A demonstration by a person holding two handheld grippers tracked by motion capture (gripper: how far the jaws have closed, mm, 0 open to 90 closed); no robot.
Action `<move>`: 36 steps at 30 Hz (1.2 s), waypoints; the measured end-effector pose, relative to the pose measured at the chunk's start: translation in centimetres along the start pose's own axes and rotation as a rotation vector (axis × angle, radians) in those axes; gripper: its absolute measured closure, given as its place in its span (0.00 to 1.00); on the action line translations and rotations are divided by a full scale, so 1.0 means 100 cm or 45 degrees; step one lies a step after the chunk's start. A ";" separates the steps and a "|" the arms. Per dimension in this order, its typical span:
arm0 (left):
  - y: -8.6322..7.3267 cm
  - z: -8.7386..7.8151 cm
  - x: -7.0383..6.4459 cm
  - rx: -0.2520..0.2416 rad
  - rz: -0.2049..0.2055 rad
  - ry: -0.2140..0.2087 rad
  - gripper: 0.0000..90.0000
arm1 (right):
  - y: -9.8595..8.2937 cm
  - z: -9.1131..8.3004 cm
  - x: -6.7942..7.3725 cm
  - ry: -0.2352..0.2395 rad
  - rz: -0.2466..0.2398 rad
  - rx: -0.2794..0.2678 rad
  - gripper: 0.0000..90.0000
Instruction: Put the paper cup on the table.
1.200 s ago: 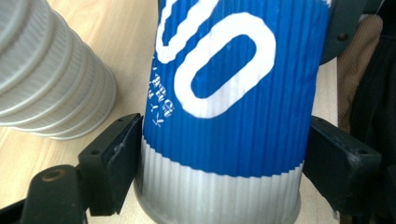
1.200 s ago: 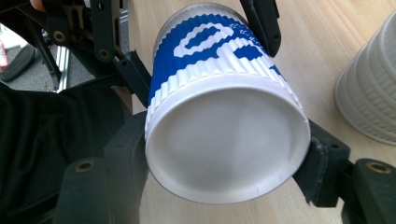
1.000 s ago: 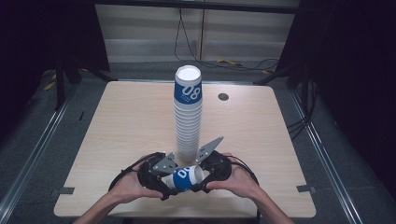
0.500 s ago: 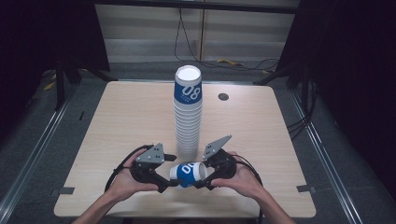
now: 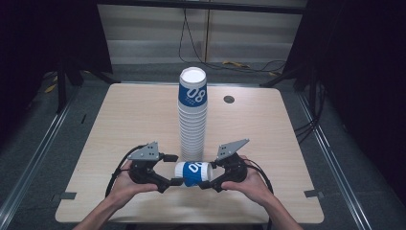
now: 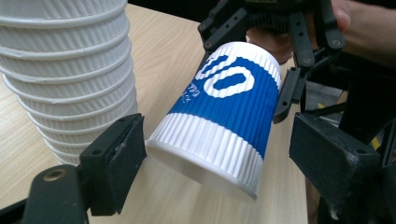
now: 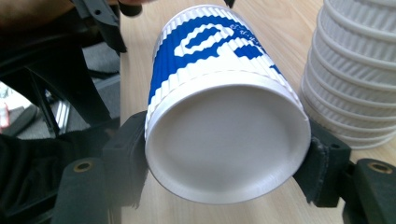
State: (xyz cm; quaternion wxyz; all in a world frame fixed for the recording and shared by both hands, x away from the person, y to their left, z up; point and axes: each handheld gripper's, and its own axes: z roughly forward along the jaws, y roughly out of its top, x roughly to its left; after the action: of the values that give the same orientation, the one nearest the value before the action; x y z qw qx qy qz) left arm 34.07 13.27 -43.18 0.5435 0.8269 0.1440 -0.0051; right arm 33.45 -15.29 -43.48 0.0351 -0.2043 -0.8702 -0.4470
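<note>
Right now, from the high view, I have a single blue-and-white paper cup (image 5: pixel 193 173) lying on its side just in front of the tall cup stack (image 5: pixel 192 115), carried between my two tools above the wooden table (image 5: pixel 119 120). My right gripper (image 5: pixel 207 181) pinches one end of it, while my left gripper (image 5: pixel 174 169) sits at the other end with its jaws spread. Through the left gripper view, the cup (image 6: pixel 219 112) hangs tilted between my own black jaws, which stand wide on either side of it and touch nothing, the stack (image 6: pixel 65 74) rising close beside one jaw; farther off, the right gripper (image 6: pixel 275 60) clasps the cup's far end. Through the right gripper view, the cup's base (image 7: pixel 226 140) faces the camera, squeezed between both jaw pads, with the stack (image 7: pixel 355 70) just beside it. I judge the sideways hold lets the free tool close on the cup for a handover.
</note>
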 end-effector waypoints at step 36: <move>-0.005 0.000 0.001 -0.139 -0.057 -0.074 0.17 | -0.016 0.007 0.001 0.136 -0.067 -0.300 0.33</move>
State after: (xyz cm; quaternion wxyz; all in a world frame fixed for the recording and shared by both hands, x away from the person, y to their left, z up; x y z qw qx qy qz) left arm 34.06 13.49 -43.67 0.5916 0.7921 0.1468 -0.0335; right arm 32.80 -15.56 -45.08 0.0454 -0.1600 -0.8136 -0.5572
